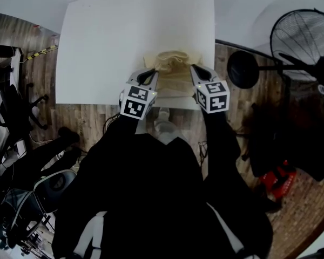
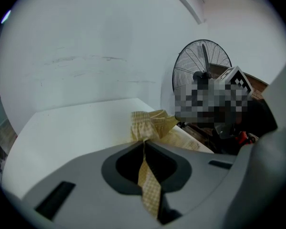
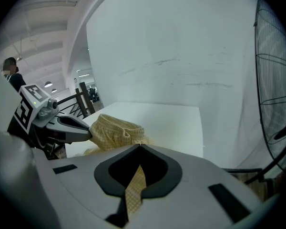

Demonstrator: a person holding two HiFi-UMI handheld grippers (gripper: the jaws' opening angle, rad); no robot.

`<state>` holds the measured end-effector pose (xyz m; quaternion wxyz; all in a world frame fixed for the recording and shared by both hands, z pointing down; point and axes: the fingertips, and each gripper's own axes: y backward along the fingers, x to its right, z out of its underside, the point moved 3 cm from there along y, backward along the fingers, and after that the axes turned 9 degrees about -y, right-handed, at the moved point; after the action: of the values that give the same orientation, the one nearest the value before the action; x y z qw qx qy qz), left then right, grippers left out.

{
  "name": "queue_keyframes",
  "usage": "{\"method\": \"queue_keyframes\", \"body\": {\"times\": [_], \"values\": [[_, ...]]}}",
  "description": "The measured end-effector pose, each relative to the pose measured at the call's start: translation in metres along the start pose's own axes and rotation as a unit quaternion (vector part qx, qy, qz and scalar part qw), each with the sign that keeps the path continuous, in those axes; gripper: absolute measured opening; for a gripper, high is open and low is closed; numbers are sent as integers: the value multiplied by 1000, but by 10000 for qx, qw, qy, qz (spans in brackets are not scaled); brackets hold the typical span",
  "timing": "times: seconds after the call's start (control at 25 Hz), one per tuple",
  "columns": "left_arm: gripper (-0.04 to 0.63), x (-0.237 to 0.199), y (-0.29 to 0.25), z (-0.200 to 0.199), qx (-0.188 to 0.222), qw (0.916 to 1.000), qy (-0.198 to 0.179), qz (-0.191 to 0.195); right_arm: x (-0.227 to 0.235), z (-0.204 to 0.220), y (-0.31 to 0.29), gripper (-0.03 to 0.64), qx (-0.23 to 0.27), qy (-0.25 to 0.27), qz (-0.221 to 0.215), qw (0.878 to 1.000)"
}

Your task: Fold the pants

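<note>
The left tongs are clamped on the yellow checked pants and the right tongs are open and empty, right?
No: the right gripper view shows the right tongs shut on the yellow checked fabric pants too, like the left tongs.

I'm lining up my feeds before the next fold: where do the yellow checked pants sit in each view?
Head view: pants at the white table's near edge, right of centre.
Left gripper view: centre, bunched just past the jaws, a strip pinched between them.
Right gripper view: left of centre, a strip pinched likewise.
Shared landmark: the white table beneath them.
</note>
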<state>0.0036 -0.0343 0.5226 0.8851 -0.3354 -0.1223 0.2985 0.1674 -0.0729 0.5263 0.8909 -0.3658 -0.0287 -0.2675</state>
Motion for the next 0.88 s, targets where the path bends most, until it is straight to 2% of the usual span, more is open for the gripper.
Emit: {"method": "queue_keyframes", "body": {"times": [0.32,0.88], "values": [[14,30,-10,28,-322,9992,-210,112,4,42,6,5,-287,-131,-19,9995],[14,57,-12,66,-654,9977,-78,136,10,87,13,5,-625,-97,281,9976]]}}
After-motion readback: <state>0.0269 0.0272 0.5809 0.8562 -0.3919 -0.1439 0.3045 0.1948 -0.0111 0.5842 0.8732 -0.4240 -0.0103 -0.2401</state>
